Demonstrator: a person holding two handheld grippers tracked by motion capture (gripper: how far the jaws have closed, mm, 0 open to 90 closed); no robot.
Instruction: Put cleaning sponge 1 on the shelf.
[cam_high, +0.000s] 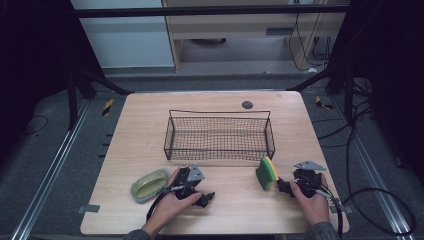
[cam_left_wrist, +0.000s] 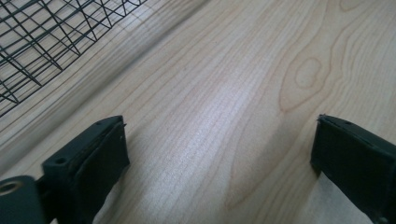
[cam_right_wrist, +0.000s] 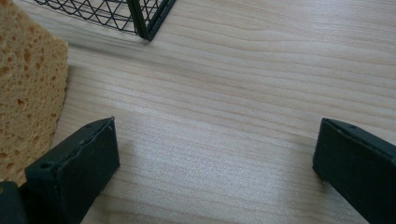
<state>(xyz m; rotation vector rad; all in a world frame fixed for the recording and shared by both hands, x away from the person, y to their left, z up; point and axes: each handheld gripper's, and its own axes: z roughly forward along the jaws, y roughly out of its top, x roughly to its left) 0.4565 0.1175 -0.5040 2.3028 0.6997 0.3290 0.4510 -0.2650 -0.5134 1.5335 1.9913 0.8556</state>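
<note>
A black wire basket (cam_high: 220, 135) stands empty in the middle of the wooden table (cam_high: 150, 115). A yellow and green sponge (cam_high: 267, 173) stands on edge in front of its right end. My right gripper (cam_high: 284, 186) rests on the table just right of the sponge, apart from it, and is open. In the right gripper view the sponge (cam_right_wrist: 25, 88) sits left of the left jaw, with bare wood between the jaws of the gripper (cam_right_wrist: 217, 123). My left gripper (cam_high: 204, 192) lies open at the front centre-left. Its jaws (cam_left_wrist: 219, 126) span bare wood, with the basket (cam_left_wrist: 42, 42) at upper left.
An oval green dish (cam_high: 149, 185) lies left of the left hand near the front edge. A small dark disc (cam_high: 247, 105) is set into the table behind the basket. Cables trail off the table's right side. The basket corner (cam_right_wrist: 140, 18) is close ahead of the right gripper.
</note>
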